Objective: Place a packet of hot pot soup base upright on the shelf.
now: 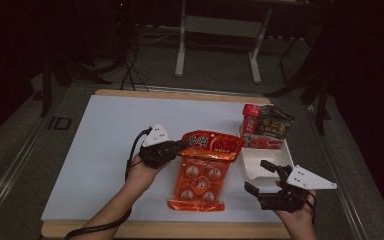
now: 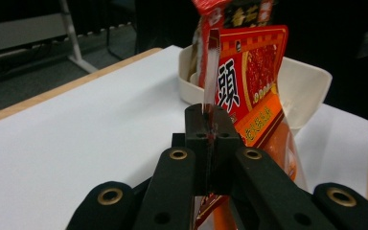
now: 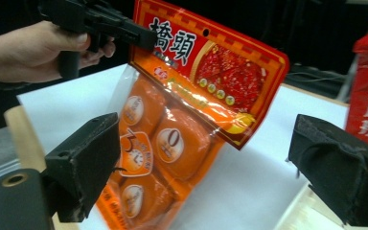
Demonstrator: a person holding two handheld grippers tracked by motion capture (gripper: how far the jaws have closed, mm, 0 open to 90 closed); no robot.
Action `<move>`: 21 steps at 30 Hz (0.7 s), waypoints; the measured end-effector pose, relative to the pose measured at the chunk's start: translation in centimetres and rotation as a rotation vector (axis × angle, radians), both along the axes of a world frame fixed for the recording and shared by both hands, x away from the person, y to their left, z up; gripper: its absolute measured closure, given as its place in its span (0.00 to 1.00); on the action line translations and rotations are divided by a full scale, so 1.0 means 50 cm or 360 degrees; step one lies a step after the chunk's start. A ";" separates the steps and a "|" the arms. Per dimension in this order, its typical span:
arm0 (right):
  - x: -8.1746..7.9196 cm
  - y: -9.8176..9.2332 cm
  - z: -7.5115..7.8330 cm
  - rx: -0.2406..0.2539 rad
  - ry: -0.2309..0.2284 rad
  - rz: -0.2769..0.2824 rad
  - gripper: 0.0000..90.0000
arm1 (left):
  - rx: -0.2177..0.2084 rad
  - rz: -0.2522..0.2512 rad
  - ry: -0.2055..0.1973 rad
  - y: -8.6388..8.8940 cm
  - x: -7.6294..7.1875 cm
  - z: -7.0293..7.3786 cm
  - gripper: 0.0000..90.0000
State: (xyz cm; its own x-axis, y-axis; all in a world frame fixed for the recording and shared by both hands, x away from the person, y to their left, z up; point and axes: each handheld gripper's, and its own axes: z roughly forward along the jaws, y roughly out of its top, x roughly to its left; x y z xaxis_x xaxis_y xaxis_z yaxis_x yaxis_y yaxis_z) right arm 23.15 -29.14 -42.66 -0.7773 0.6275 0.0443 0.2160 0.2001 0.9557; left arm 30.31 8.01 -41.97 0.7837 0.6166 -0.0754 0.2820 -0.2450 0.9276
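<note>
A white sheet covers the wooden table (image 1: 105,150) in a dark room; the left claw (image 1: 182,144) grips the orange packet (image 1: 200,175), the right claw (image 1: 262,176) gapes.

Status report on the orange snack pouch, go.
Left gripper shut on orange snack pouch top edge, upper part raised. Right gripper open, at white tray. Red packets stand in tray's far end.

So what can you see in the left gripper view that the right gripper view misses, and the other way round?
The left gripper view alone shows the left gripper's jaws pinched shut on the orange packet's clear edge, with the white tray behind. The right gripper view alone shows the right gripper open with nothing between its jaws, the round portions inside the packet, and the hand holding the left gripper. Both share the packet and the white table cover.
</note>
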 end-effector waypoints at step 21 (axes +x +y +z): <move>0.074 0.009 -0.009 0.0038 0.0086 0.0034 0.16 | -0.0146 -0.0226 -0.0170 0.000 -0.060 0.013 1.00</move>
